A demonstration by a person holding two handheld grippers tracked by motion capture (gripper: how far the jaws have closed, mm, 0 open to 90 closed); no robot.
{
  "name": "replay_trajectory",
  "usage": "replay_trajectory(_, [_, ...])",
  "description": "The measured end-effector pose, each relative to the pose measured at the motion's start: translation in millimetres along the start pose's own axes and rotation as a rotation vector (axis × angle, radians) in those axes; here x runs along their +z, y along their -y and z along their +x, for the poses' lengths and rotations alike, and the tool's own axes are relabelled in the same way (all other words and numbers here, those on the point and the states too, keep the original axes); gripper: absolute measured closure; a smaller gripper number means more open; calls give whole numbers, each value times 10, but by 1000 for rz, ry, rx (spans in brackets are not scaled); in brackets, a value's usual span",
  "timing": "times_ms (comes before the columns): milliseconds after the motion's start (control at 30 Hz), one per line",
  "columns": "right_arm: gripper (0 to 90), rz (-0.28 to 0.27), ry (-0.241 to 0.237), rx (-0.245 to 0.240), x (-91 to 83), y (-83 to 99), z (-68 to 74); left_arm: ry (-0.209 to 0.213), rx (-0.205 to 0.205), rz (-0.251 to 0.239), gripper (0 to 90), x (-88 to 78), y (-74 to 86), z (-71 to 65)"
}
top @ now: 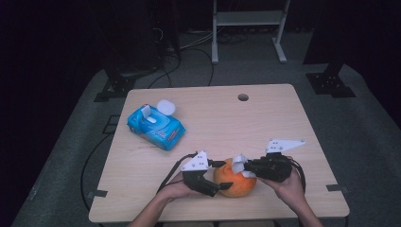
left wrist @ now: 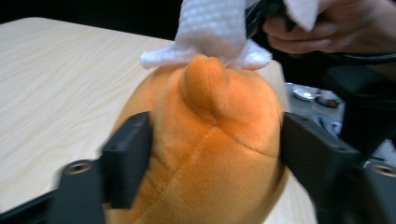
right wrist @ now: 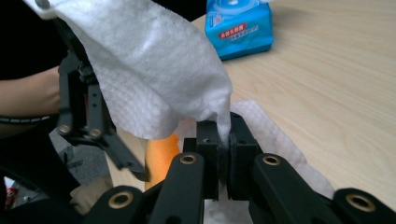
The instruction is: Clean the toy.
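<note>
Centrally, near the table's front edge, an orange plush toy (top: 235, 178) is clasped on both flanks by the jaws of the left gripper (top: 222, 175). A white wipe (left wrist: 212, 35) is pressed onto its top and is pinched between the tightly closed jaws of the right gripper (right wrist: 224, 149). Farther back on the wooden table (top: 265, 118), a blue wipe pack (top: 156, 126) is seen well apart.

Fuzzy plush toy (left wrist: 205, 149), embossed paper wipe (right wrist: 154, 70), matt wood-grain tabletop (top: 265, 118).
</note>
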State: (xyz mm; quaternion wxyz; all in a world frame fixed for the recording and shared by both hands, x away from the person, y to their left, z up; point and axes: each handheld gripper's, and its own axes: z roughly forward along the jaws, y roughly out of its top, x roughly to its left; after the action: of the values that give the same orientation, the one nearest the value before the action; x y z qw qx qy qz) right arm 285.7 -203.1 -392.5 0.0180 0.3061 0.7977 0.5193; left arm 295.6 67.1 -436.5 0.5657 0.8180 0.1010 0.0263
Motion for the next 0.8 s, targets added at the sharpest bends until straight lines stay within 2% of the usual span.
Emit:
replay_trajectory(100, [851, 1, 12, 2, -32, 7, -19, -16, 15, 18, 131, 18, 34, 22])
replay_trajectory(167, [851, 1, 27, 0, -55, 3, -33, -26, 10, 27, 132, 53, 80, 52])
replay_trajectory(233, [851, -12, 29, 1, -84, -16, -14, -29, 0, 14, 193, 73, 93, 52])
replay_trajectory(333, [851, -48, -22, -25, -71, -94, 123, -54, 2, 13, 283, 109, 58, 18])
replay_trajectory(400, [851, -49, -57, -49, -22, -141, 201, -67, 4, 19, 306, 123, 43, -3])
replay_trajectory(467, [851, -19, -17, -92, 31, -169, 247, -71, 1, 20, 323, 108, 42, -3])
replay_trajectory(567, [852, -10, 17, -61, 6, -120, 139, -66, -24, 10, 329, 85, 58, 10])
replay_trajectory(633, [850, -17, 27, -27, -66, -62, 53, -61, -22, 13, 322, 87, 52, 17])
replay_trajectory(800, [849, -11, 39, 19, -200, 71, -53, -41, -18, 7, 196, 115, 19, 34])
